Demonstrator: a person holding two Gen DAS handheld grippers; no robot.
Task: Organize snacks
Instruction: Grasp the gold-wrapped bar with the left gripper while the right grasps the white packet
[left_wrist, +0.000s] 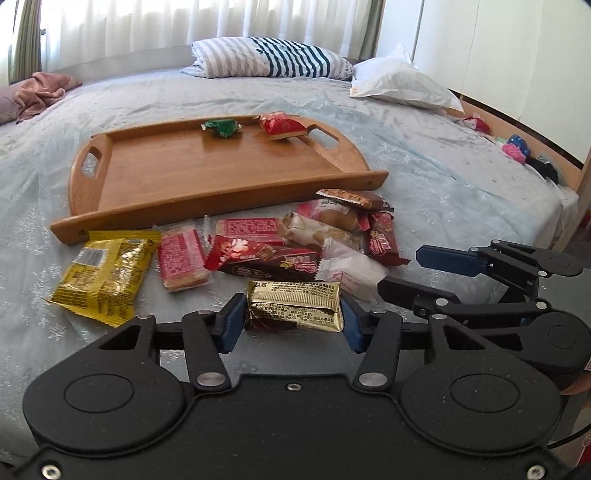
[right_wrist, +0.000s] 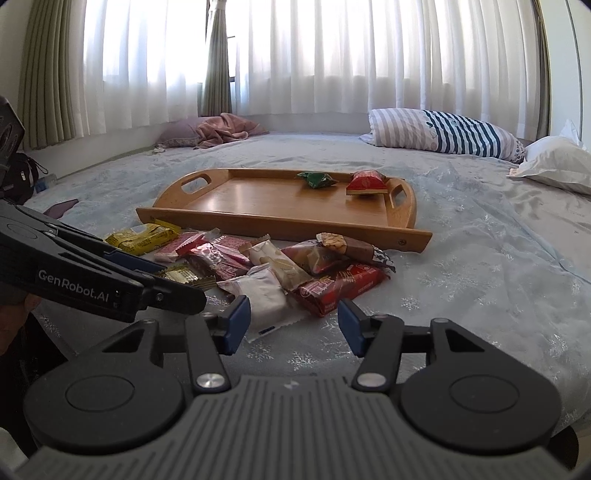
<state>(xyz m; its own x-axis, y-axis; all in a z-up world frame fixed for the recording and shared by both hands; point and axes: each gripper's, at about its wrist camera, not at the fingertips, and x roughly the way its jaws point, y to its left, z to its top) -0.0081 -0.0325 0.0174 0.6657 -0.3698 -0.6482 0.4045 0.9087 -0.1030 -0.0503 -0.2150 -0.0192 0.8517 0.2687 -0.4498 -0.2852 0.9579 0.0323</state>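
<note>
Pale blue bedspread (left_wrist: 424, 155) by wooden tray (left_wrist: 221, 199): left tongs (left_wrist: 293, 317) clamped endwise on light, crinkly, slippery gold snack packet (left_wrist: 293, 306) before the pile, right tongs (right_wrist: 291, 323) open, empty, flanking soft white packet (right_wrist: 258, 295).

A home bedroom. Wide bed (right_wrist: 480, 258) under a pale blue embroidered spread, filling most of both views. At its far end, a striped pillow (right_wrist: 443, 134) and a white pillow (right_wrist: 554, 166) to the right; at far left, a crumpled pink blanket (right_wrist: 229, 129). Behind, sheer white curtains (right_wrist: 332, 55) lit by daylight, with green drapes (right_wrist: 48, 74) at the left. On the spread, a wooden tray (right_wrist: 258, 199) and loose snacks (right_wrist: 277, 266). White wardrobe doors (left_wrist: 498, 55) at the right, seen from the left wrist.
</note>
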